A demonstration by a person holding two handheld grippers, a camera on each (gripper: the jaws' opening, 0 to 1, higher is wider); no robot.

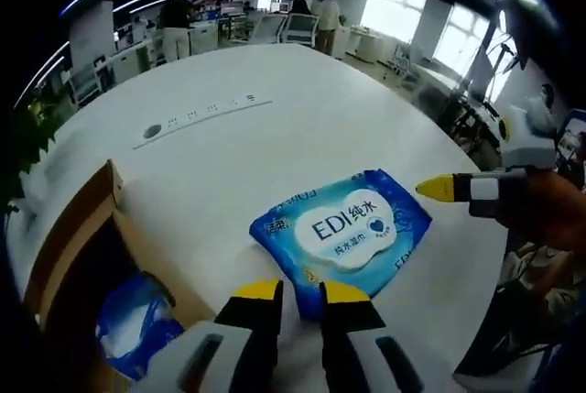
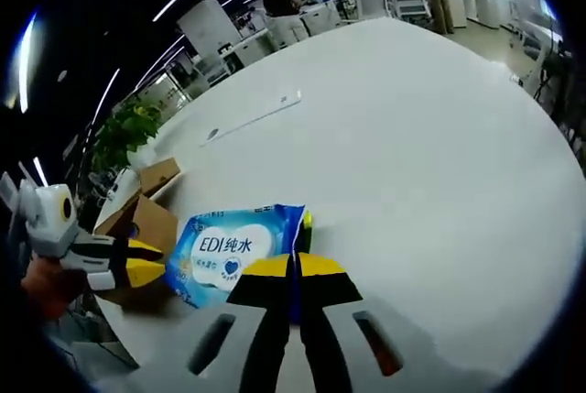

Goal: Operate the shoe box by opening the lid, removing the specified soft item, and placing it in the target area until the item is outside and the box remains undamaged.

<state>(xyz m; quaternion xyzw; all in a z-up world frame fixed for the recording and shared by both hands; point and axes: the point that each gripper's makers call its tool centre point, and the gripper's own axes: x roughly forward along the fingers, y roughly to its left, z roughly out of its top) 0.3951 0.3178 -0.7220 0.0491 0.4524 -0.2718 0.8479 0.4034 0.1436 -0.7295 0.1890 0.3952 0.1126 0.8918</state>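
Blue wipes pack (image 1: 343,228) beside open box (image 1: 78,246)

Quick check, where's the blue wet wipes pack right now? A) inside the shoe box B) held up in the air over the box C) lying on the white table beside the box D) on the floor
C: the wet wipes pack lies flat on the white table, outside the open shoe box, with the left gripper at its near edge.

Wet-wipe pack (image 1: 343,230): soft plastic film, glossy blue with a smooth white printed label. Shoe box (image 1: 78,242): plain brown cardboard, matt, its flaps showing raw edges; inside it lies crinkled blue plastic wrap (image 1: 137,320) with a shine. Bench (image 1: 275,136): smooth white top, low sheen; left gripper (image 1: 300,290) in hard white plastic, tips yellow.
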